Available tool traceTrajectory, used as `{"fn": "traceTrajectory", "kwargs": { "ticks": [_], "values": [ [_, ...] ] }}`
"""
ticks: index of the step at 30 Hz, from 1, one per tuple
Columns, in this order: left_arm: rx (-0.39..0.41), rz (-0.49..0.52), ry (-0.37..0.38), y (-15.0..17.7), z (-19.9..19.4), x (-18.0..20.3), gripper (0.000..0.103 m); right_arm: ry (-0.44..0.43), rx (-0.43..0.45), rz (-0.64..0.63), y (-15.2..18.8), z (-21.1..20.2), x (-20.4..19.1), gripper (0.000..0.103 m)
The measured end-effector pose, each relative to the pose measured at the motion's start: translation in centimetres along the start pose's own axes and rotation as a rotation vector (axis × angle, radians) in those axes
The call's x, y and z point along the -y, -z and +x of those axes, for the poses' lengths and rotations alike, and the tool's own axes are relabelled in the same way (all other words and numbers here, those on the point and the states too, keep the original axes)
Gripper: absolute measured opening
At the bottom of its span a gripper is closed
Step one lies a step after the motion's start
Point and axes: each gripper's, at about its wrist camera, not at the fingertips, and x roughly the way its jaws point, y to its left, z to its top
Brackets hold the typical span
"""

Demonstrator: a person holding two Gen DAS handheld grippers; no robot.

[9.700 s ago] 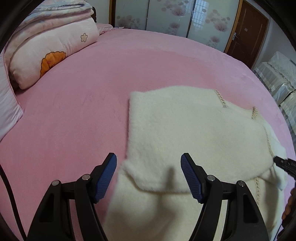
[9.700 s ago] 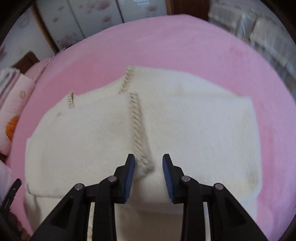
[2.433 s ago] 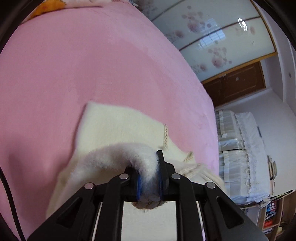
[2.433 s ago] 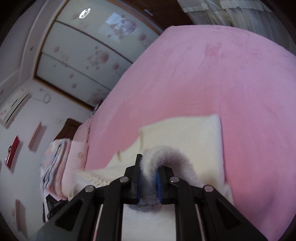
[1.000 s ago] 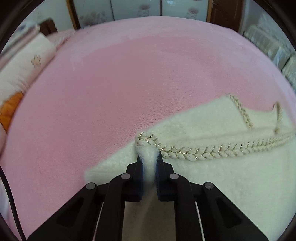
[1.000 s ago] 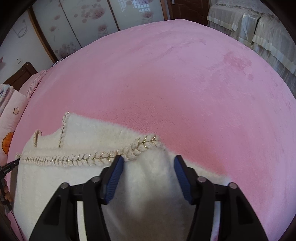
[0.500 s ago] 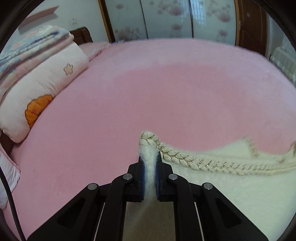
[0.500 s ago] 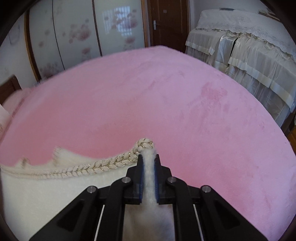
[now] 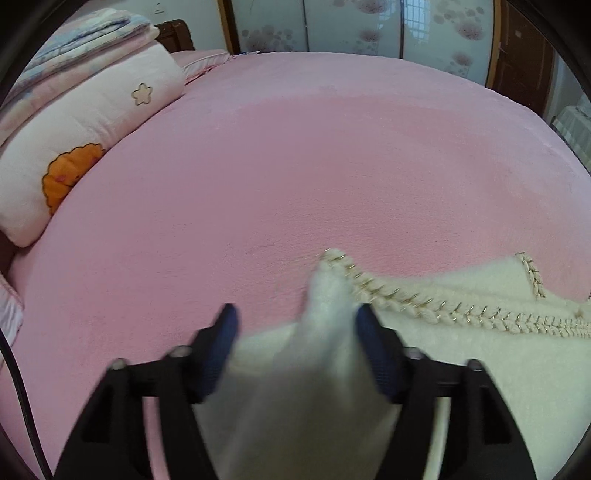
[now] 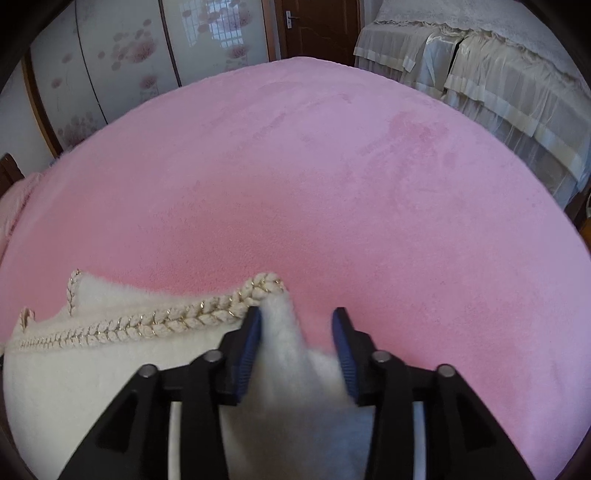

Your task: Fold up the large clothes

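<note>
A cream fluffy garment [image 9: 461, 350] with a braided gold-flecked trim [image 9: 424, 301] lies folded on the pink bed [image 9: 295, 166]. My left gripper [image 9: 295, 325] is open, its jaws either side of the garment's left corner, which stands up in a peak between them. In the right wrist view the same garment [image 10: 92, 369] lies with its trim [image 10: 166, 317] along the far edge. My right gripper [image 10: 297, 321] is open around the right corner, which also peaks up between the jaws.
A pink pillow with an orange patch [image 9: 74, 147] and folded blankets [image 9: 81, 40] lie at the bed's far left. Sliding wardrobe doors [image 9: 351, 26] and a brown door [image 10: 317, 26] stand behind. A lace-covered bed or sofa [image 10: 498, 74] stands at the right.
Both grippers were shut on the garment's corners half a second ago. Now both have opened and the corners have been let go on the bed.
</note>
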Motion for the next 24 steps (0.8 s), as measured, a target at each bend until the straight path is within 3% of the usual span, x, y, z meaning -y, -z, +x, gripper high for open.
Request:
{"fn": "traceTrajectory", "kwargs": {
  "ticks": [4,10,16,20,24],
  "values": [
    [-0.017,-0.010,0.023,0.3,-4.2,-1.4,0.073,-0.075,0.018,0.018,0.9,-4.3,0.5,0.046],
    [0.065,0.080,0.056,2.3,-13.0,-1.3,0.073,-0.109,0.091,-0.043,2.6,-12.1,-0.7,0.046],
    [0.082,0.099,0.181,3.9,-19.2,-1.2,0.076,-0.211,0.135,-0.097,4.8,-18.6,-3.6,0.046],
    [0.074,0.084,0.282,7.5,-21.2,0.7,0.076,-0.302,0.102,-0.155,7.9,-19.7,-7.1,0.046],
    [0.007,0.073,0.304,12.3,-19.4,2.7,0.076,-0.348,0.039,-0.232,13.3,-17.4,-11.2,0.046]
  ]
}}
